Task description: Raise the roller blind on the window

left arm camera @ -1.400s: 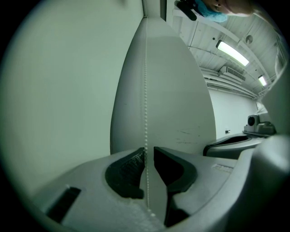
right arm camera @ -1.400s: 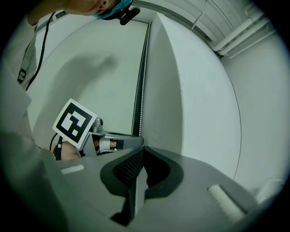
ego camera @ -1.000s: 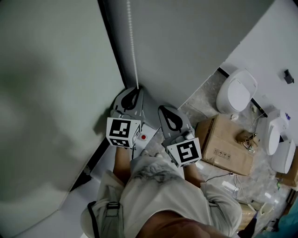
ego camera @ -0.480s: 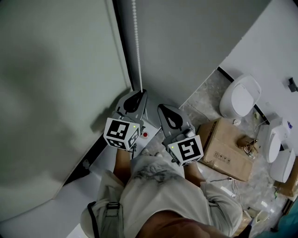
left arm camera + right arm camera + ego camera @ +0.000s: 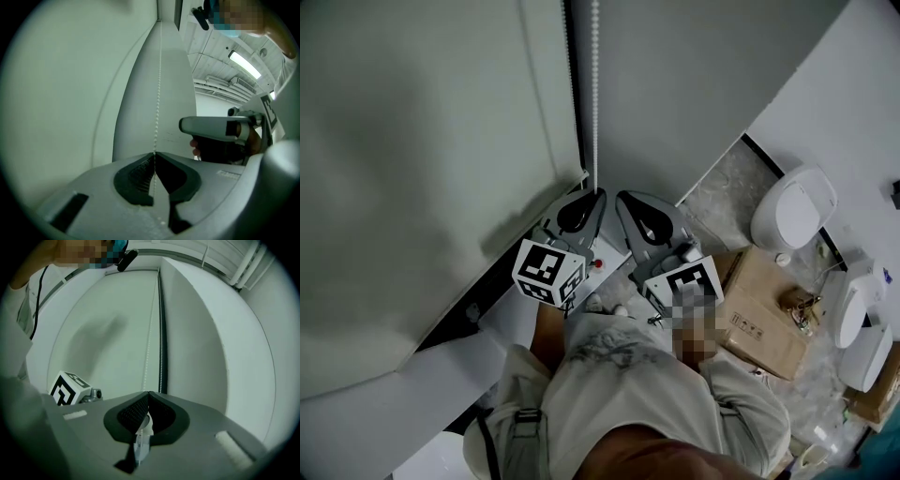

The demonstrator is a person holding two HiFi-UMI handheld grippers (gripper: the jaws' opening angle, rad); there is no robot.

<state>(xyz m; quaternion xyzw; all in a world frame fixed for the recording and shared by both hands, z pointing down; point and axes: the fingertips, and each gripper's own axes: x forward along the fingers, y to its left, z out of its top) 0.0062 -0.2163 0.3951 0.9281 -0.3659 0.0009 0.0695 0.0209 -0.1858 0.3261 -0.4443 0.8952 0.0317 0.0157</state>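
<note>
- The left gripper (image 5: 154,154) is clenched on the bead chain (image 5: 594,94). Its dark pads meet at the tips, with the chain pinched between them and running on down past the pads.
- From that grip the bead chain rises straight and taut along the edge of the roller blind (image 5: 422,169), up out of the head view.
- The right gripper (image 5: 148,393) also has its jaws together at the tips. A small pale plastic piece (image 5: 143,427) is nipped between its pads, and whether it belongs to the chain I cannot tell.
- Both grippers are held out in front of the person's chest, side by side. They point away from the body towards the window edge, and their tips converge close together at the foot of the chain.
- The left marker cube (image 5: 548,272) and the right marker cube (image 5: 689,278) sit at the near ends, just above the person's pale top.
- In the left gripper view a hand (image 5: 199,147) is wrapped round the right gripper's handle.
- The roller blind hangs low, leaving only a narrow dark gap between its bottom edge and the white sill (image 5: 441,375).
- To the right, on the floor, stand a cardboard box (image 5: 764,305) and a white toilet (image 5: 792,208).
</note>
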